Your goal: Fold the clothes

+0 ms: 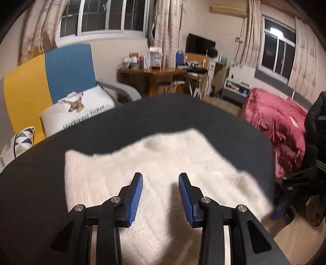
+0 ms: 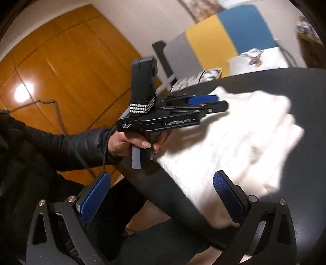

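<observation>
Between folds: white sweater [image 1: 163, 173] lies part-folded on desk [image 1: 61, 146]. Left claw [image 1: 161, 179] and right claw [image 2: 161, 183] both spread, empty. Next: pinch near-edge hem.

Sweater [image 1: 167, 173] flat on table [image 1: 40, 179]; pillows [image 1: 77, 114] behind-left; quilt [image 1: 275, 126] right; desk [image 1: 150, 75] beyond.

Warm indoor light, dark night outside the windows [image 1: 106, 18]. A ceiling lamp glares off the orange wardrobe doors [image 2: 23, 92]. Hard shadows fall across the white sweater [image 1: 163, 163], whose edges smear with motion blur. Fisheye bending and black vignetting mark the corners.
</observation>
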A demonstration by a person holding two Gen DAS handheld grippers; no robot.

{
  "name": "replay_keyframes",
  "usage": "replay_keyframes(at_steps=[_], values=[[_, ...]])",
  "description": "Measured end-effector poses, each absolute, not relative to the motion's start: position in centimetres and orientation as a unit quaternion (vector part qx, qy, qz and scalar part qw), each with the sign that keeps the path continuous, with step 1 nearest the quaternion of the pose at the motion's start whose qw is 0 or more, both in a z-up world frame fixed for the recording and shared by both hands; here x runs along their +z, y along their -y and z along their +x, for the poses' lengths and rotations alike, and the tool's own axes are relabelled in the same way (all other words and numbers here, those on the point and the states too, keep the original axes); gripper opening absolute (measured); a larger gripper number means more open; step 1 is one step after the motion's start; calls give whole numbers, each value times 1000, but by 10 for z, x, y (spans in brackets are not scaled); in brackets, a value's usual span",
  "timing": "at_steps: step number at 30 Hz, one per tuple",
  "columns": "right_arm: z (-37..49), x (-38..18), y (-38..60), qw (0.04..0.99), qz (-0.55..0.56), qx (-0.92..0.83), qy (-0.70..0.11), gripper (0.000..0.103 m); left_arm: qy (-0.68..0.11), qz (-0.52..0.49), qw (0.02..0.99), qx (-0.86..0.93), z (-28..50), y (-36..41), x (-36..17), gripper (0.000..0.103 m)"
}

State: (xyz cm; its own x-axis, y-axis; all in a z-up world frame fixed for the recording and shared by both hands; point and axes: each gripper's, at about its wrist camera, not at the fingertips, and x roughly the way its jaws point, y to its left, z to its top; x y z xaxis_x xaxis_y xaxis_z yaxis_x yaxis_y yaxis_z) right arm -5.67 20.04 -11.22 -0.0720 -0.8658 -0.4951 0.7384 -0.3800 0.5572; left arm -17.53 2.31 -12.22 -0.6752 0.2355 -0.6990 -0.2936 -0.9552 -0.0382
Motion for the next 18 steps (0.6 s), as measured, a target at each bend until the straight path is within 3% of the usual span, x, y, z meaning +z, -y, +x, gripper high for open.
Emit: replay_keyframes(at_steps=[3, 5, 11, 18], values=[[-74, -148, -192, 486, 462, -739, 64, 100, -61, -382, 140, 911, -174, -27, -132, 38], [-79, -159, -206, 488, 444, -742, 117, 99, -59, -384, 141, 911, -171, -25, -132, 38], [-71, -141, -215, 478, 435, -753, 126, 99, -59, -359, 154, 919, -165, -19, -113, 38], [-84, -101, -199, 502, 368, -776, 103, 99, 11, -332, 143, 932, -157, 10, -103, 38]])
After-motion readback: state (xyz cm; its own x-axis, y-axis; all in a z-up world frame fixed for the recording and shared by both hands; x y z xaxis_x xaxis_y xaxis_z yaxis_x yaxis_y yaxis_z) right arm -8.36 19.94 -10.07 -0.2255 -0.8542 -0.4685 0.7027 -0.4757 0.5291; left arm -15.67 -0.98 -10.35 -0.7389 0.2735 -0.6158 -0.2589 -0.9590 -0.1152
